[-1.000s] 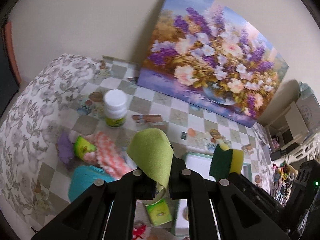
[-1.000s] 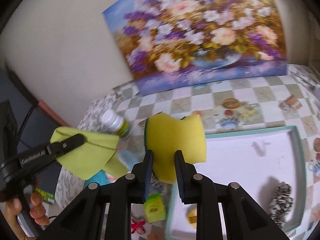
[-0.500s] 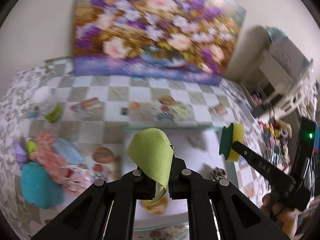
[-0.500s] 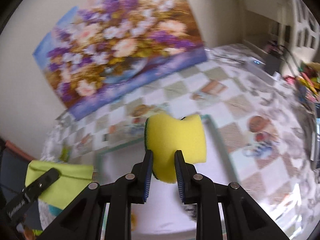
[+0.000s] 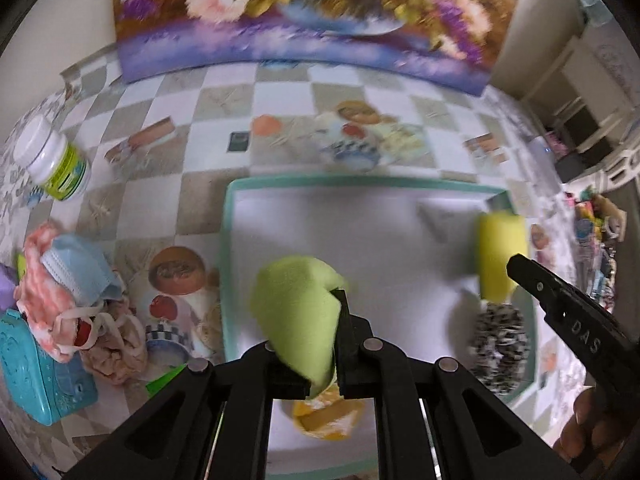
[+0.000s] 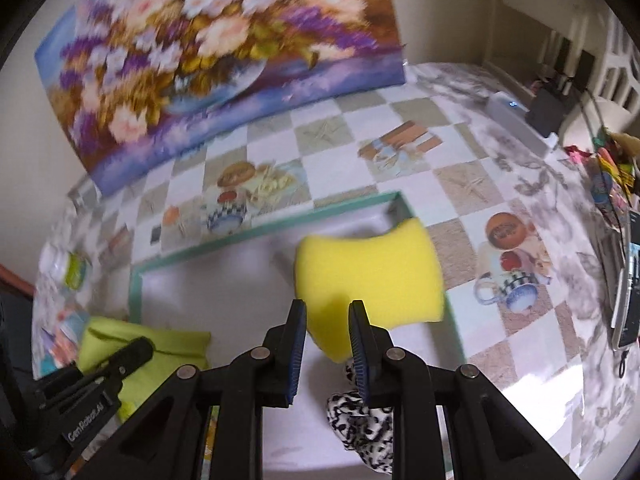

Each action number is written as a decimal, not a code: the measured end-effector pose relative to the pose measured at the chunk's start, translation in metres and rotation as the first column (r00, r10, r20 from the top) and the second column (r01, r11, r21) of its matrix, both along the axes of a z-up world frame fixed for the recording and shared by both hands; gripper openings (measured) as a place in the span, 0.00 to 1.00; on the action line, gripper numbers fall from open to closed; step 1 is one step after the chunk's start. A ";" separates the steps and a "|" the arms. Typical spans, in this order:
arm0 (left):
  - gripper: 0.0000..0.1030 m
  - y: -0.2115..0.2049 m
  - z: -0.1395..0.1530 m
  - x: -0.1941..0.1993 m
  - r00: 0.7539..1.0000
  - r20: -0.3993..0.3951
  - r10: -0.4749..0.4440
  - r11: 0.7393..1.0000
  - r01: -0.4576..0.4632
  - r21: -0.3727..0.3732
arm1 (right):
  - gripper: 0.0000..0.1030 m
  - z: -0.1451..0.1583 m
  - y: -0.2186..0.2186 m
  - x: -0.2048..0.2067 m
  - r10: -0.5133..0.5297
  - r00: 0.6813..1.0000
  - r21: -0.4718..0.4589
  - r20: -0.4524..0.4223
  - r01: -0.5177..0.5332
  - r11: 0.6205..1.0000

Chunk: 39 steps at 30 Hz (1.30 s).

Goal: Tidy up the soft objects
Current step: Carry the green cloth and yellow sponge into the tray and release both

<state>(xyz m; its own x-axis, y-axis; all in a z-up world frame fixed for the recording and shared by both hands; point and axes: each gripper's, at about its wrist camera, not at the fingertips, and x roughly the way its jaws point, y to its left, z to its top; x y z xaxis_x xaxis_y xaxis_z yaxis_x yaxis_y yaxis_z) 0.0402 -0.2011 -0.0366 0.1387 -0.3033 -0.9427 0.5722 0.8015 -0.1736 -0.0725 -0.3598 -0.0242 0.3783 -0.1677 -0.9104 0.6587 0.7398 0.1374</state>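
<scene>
My left gripper (image 5: pixel 322 368) is shut on a folded lime-green cloth (image 5: pixel 296 312), held above the white tray with a teal rim (image 5: pixel 360 182). My right gripper (image 6: pixel 327 316) is shut on a yellow sponge (image 6: pixel 372 272) over the tray's far right corner (image 6: pixel 396 198). The sponge (image 5: pixel 500 252) and the right gripper's finger also show at the right of the left wrist view. The cloth (image 6: pixel 160 348) and the left gripper's arm show at the lower left of the right wrist view. A black-and-white spotted fabric piece (image 5: pixel 500 344) and an orange-yellow item (image 5: pixel 324 416) lie in the tray.
Left of the tray lies a pile of soft things: a pink knit cloth (image 5: pixel 44 292), a blue face mask (image 5: pixel 76 268), a teal case (image 5: pixel 36 368). A white bottle (image 5: pixel 52 164) stands at far left. A flower painting (image 5: pixel 312 16) leans on the wall behind.
Both grippers have swung from the pile on the left to over the tray and sunk toward it, now tilted more steeply down. The cloth and the sponge stay gripped.
</scene>
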 end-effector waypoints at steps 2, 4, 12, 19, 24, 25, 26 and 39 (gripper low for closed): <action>0.09 0.002 -0.007 0.003 1.000 -0.012 0.007 1.000 -0.006 0.010 | 0.22 -0.009 0.003 0.005 0.013 1.000 0.013 -0.018 -0.013 1.000; 0.10 0.002 -0.011 0.004 1.000 -0.020 0.008 1.000 -0.007 0.016 | 0.22 -0.018 0.007 0.010 0.027 0.999 0.018 -0.046 -0.026 0.999; 0.51 0.003 -0.019 0.005 0.999 -0.030 0.020 0.999 -0.019 0.038 | 0.23 -0.018 0.019 0.018 0.052 0.995 -0.012 -0.083 -0.053 0.999; 0.71 0.013 0.013 0.008 0.997 0.061 0.046 0.999 -0.045 -0.018 | 0.46 0.006 0.028 0.021 0.059 0.997 -0.051 -0.052 -0.062 0.997; 0.71 0.022 0.029 0.013 0.989 0.116 0.094 0.994 -0.087 -0.060 | 0.74 0.014 0.034 0.024 0.072 0.997 -0.048 -0.025 -0.073 0.996; 0.71 0.023 0.030 0.015 0.987 0.123 0.108 0.993 -0.100 -0.066 | 0.76 0.014 0.035 0.024 0.074 0.997 -0.048 -0.024 -0.075 0.996; 0.71 0.025 0.032 0.017 0.984 0.130 0.120 0.991 -0.112 -0.072 | 0.79 0.014 0.035 0.024 0.076 0.997 -0.052 -0.024 -0.077 0.996; 0.72 0.041 0.028 0.022 0.968 0.169 0.186 0.982 -0.176 -0.070 | 0.86 0.011 0.037 0.023 0.080 0.997 -0.039 0.012 -0.080 0.996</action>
